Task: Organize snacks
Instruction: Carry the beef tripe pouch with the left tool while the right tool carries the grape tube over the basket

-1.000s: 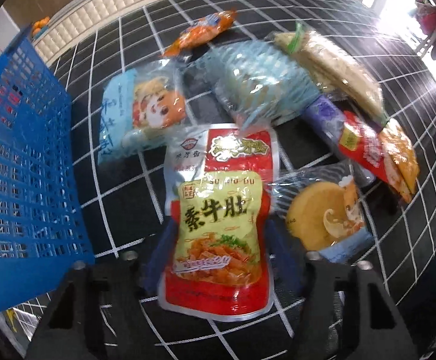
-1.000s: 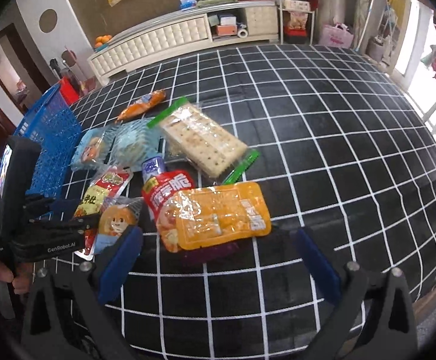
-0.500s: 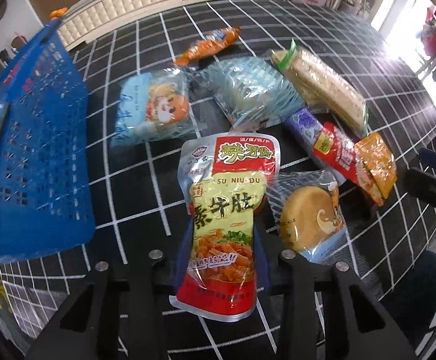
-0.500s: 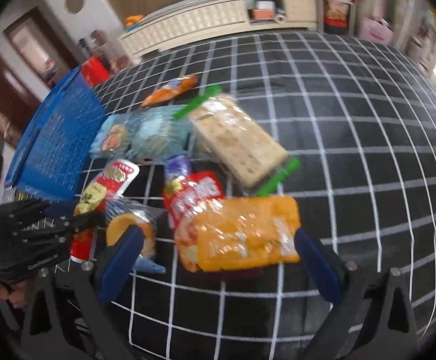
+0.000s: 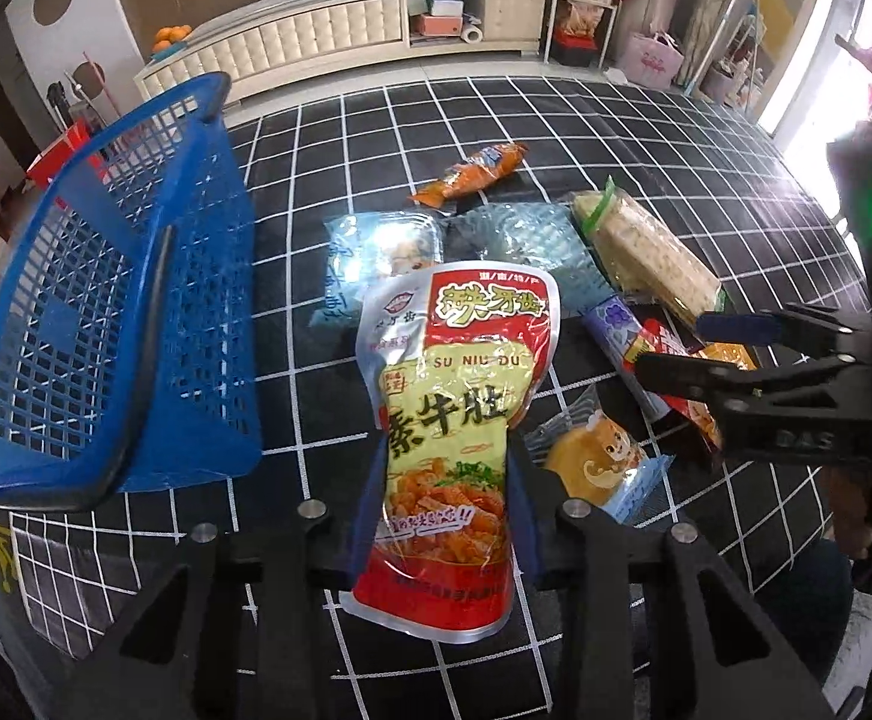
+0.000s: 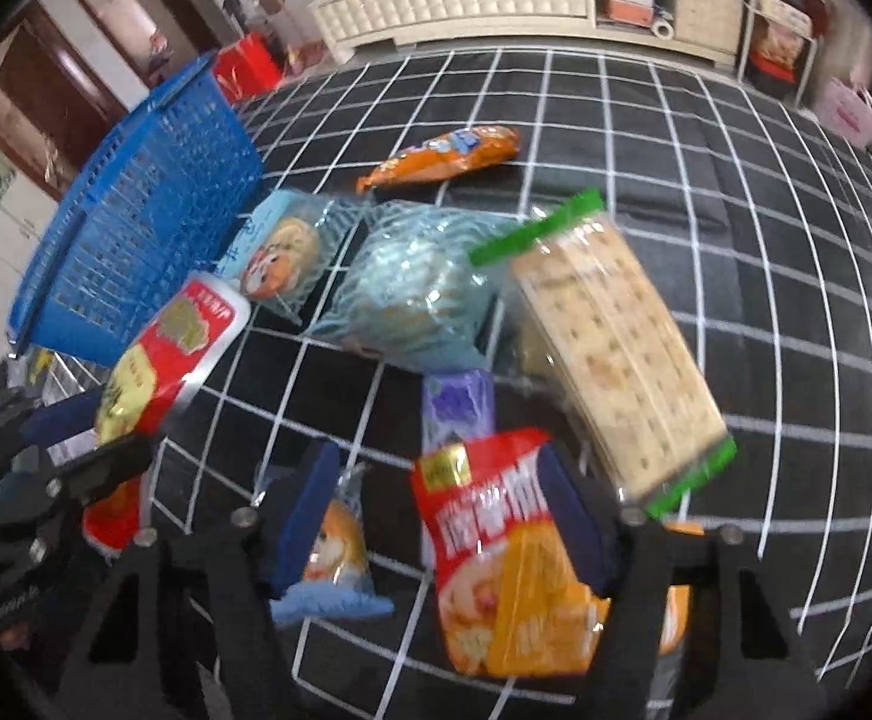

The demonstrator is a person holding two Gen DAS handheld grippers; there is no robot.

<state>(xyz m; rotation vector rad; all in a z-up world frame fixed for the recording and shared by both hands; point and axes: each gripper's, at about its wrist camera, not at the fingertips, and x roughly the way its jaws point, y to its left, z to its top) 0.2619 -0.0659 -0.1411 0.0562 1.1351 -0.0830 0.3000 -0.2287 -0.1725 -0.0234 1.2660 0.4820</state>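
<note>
- Red and yellow pouch [image 5: 448, 420] is now up off the counter [image 5: 616, 120]. A second ago it lay flat with my left jaws wide on each side of it.
- My left jaws have since squeezed in and now pinch the pouch by its lower half. It hangs between them, with its top past the tips.
- My right jaws were spread wide over the pile. They have slid over and are closing now, with the red and orange packet [image 6: 496, 540] between them. One pad is at its edge and the other is not on it yet.
- I think this means one snack is ready to go in the blue basket [image 5: 105, 300], just to the left of my left jaws. A second snack is about to be picked.
- Count: one basket.
- Count: eight snack packs that I can see:
  - the pouch and the red and orange packet
  - a long orange one [image 5: 472, 177]
  - a light blue cartoon one [image 5: 375, 240]
  - a blue netted bag [image 5: 520, 240]
  - a cracker pack [image 5: 646, 252]
  - a purple one [image 5: 616, 324]
  - a bun pack [image 5: 598, 468]
- Seven of them lie on the counter, past my tips or under them.
</note>
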